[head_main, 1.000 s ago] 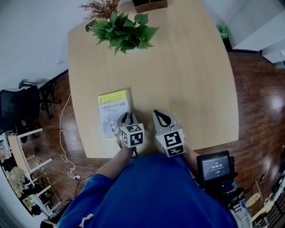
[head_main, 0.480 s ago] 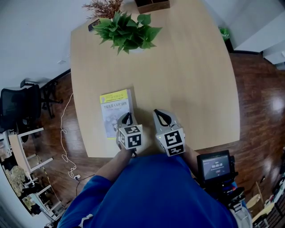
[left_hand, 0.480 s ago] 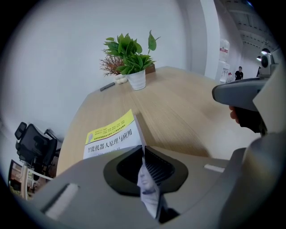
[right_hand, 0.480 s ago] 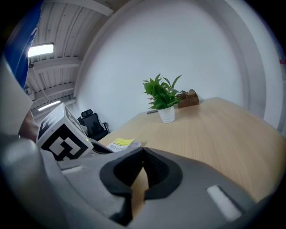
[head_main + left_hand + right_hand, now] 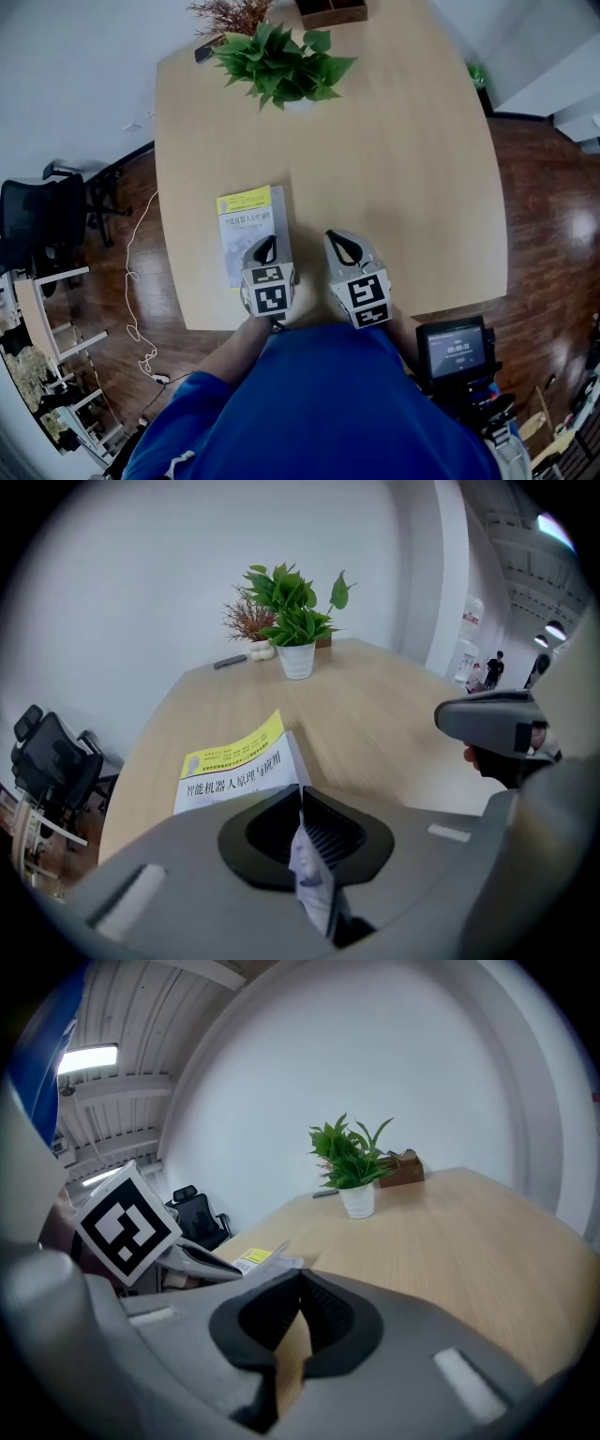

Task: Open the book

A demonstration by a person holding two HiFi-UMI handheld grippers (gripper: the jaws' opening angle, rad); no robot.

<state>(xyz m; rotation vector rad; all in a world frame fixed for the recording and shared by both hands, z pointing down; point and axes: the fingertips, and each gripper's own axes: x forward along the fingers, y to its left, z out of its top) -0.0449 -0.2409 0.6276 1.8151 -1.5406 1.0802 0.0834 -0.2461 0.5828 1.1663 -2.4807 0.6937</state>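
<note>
A book (image 5: pixel 246 225) with a yellow-and-white cover lies near the front left of the wooden table (image 5: pixel 394 169). My left gripper (image 5: pixel 267 246) is at its near right corner. Its jaws have just been closing, and in the left gripper view the left gripper (image 5: pixel 300 808) pinches the cover's edge (image 5: pixel 307 869) between them, while the rest of the book (image 5: pixel 234 761) lies flat beyond. My right gripper (image 5: pixel 342 242) hovers just right of the book, over bare table. Seen from its own view, the right gripper (image 5: pixel 300 1279) has its tips together and holds nothing.
A potted green plant (image 5: pixel 281 66) stands at the table's far end, with dried twigs, a dark remote (image 5: pixel 208 49) and a wooden box (image 5: pixel 333 11) near it. An office chair (image 5: pixel 37 220) is on the floor to the left. A small screen device (image 5: pixel 455 352) sits at lower right.
The left gripper's marker cube has rolled and the gripper has risen slightly at the book's corner. The right gripper has stayed put.
</note>
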